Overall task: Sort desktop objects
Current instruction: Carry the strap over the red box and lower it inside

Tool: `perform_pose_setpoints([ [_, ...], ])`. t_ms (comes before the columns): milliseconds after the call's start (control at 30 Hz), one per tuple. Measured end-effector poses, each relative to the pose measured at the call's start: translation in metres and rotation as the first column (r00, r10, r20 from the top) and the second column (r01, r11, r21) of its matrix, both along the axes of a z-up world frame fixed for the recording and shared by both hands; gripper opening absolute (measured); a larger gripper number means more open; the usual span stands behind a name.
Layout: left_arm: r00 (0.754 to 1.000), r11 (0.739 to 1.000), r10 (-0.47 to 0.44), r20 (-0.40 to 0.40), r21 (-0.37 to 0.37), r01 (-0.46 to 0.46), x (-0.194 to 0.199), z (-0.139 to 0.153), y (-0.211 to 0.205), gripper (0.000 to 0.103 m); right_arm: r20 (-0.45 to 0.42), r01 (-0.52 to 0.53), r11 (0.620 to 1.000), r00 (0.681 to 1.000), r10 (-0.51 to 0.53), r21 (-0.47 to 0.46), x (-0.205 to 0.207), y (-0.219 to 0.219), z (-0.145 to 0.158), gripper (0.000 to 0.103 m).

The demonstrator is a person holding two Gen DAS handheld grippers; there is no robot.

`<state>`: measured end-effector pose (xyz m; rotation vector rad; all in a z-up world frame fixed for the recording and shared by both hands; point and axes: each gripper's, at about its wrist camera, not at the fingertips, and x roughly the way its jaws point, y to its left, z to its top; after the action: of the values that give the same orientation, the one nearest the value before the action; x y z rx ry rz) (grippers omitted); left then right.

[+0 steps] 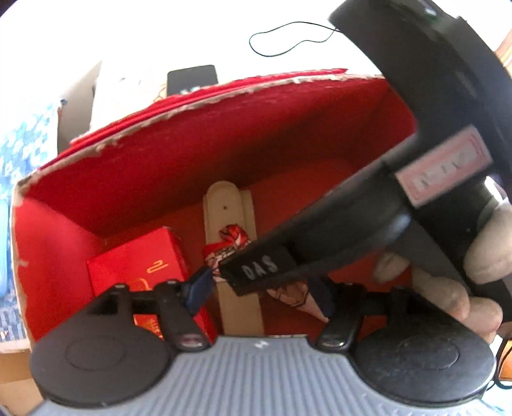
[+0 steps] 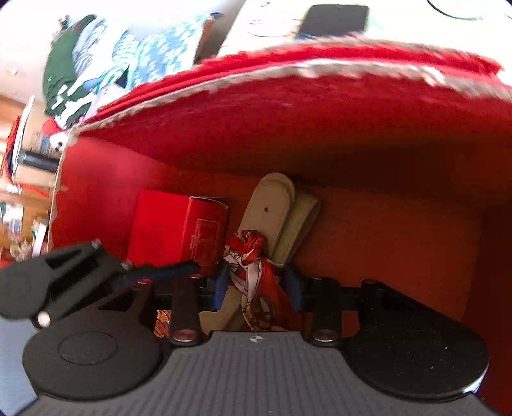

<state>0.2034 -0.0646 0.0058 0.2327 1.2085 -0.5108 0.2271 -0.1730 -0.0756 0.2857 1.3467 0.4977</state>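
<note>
Both grippers point down into a large red box (image 1: 192, 105) (image 2: 288, 64) with a torn rim. On its floor lies a beige strap (image 1: 224, 204) (image 2: 272, 204) tied with a red and white patterned scarf (image 1: 230, 236) (image 2: 256, 256). A small red carton (image 1: 140, 259) (image 2: 172, 224) sits to the left of the strap. My right gripper (image 2: 257, 289) has its blue pads against both sides of the scarf and strap. My left gripper (image 1: 260, 292) straddles the same strap with its pads clear of it, open. The right gripper's black finger (image 1: 256, 272) crosses the left wrist view.
A person's hand (image 1: 448, 288) holds the right gripper's handle at the right. Beyond the box, on a white surface, lie a black phone (image 1: 192, 78) (image 2: 334, 17) and a thin black cord (image 1: 288, 25). Folded clothes (image 2: 96, 64) are piled at the far left.
</note>
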Motion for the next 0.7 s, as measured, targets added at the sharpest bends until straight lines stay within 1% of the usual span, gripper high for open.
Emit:
perform_pose_setpoints([
  [67, 1.000, 1.000, 0.009, -0.013, -0.029, -0.010, 0.001, 0.000, 0.004, 0.067, 0.041, -0.093, 0.995, 0.995, 0.094, -0.022, -0.003, 0.008, 0.005, 0.042],
  [133, 1.000, 0.999, -0.004, -0.014, -0.046, 0.003, -0.001, 0.001, 0.003, 0.068, 0.049, -0.156, 0.988, 0.986, 0.157, -0.022, -0.004, 0.012, 0.007, 0.041],
  [233, 0.999, 0.999, -0.023, 0.031, -0.042, 0.024, -0.006, 0.004, -0.001, 0.069, 0.042, -0.191, 0.982, 0.981, 0.191, -0.015, -0.002, 0.010, 0.006, 0.041],
  [333, 1.000, 0.999, -0.014, 0.025, -0.046, 0.015, -0.006, 0.004, -0.001, 0.072, 0.030, -0.183, 0.983, 0.983, 0.183, -0.005, -0.001, 0.005, 0.006, 0.043],
  [433, 1.000, 0.998, 0.015, 0.012, -0.058, -0.015, -0.001, 0.003, 0.001, 0.072, 0.018, -0.111, 0.993, 0.994, 0.111, 0.031, 0.003, -0.006, 0.009, 0.043],
  [467, 1.000, 0.998, 0.027, 0.017, -0.060, -0.026, 0.000, 0.002, 0.008, 0.073, 0.016, -0.081, 0.996, 0.997, 0.080, 0.047, 0.005, -0.007, 0.011, 0.043],
  [533, 0.999, 0.997, 0.042, 0.013, -0.066, -0.041, 0.001, 0.002, 0.010, 0.074, 0.017, -0.015, 0.997, 1.000, 0.014, 0.082, 0.008, -0.015, 0.015, 0.046],
  [600, 0.999, 0.996, 0.051, -0.003, -0.076, -0.051, 0.003, 0.001, 0.011, 0.074, 0.028, 0.055, 0.994, 0.998, -0.058, 0.092, 0.011, -0.023, 0.016, 0.048],
  [700, 0.998, 0.995, 0.065, -0.006, -0.072, -0.065, 0.004, 0.000, 0.011, 0.071, 0.046, 0.127, 0.987, 0.990, -0.132, 0.098, 0.013, -0.028, 0.012, 0.046],
])
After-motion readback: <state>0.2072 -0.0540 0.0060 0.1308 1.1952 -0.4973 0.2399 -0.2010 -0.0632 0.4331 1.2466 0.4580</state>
